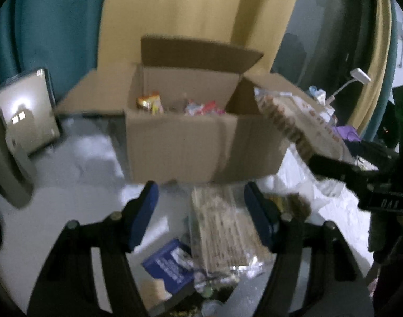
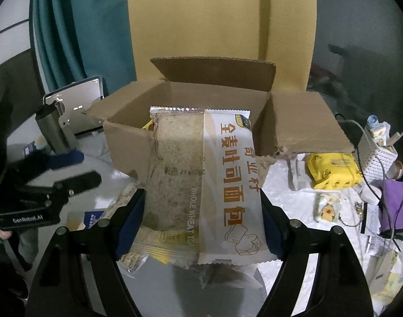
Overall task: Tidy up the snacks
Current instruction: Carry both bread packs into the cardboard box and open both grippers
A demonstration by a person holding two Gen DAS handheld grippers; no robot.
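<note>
An open cardboard box [image 1: 201,148] stands on the table with several snack packets [image 1: 151,103] inside; it also shows in the right wrist view [image 2: 301,121]. My right gripper [image 2: 201,211] is shut on a whole wheat bread packet [image 2: 201,174] and holds it above the table just in front of the box. From the left wrist view that packet [image 1: 296,121] hangs at the box's right side. My left gripper [image 1: 201,211] is open and empty above a clear packet of biscuits [image 1: 222,232] and a blue packet [image 1: 169,266] lying on the table.
A tablet on a stand [image 2: 77,103] is left of the box. A yellow packet [image 2: 333,169], a white perforated device [image 2: 378,158], cables and purple cloth [image 2: 394,203] crowd the right. Teal and yellow curtains [image 2: 201,26] hang behind.
</note>
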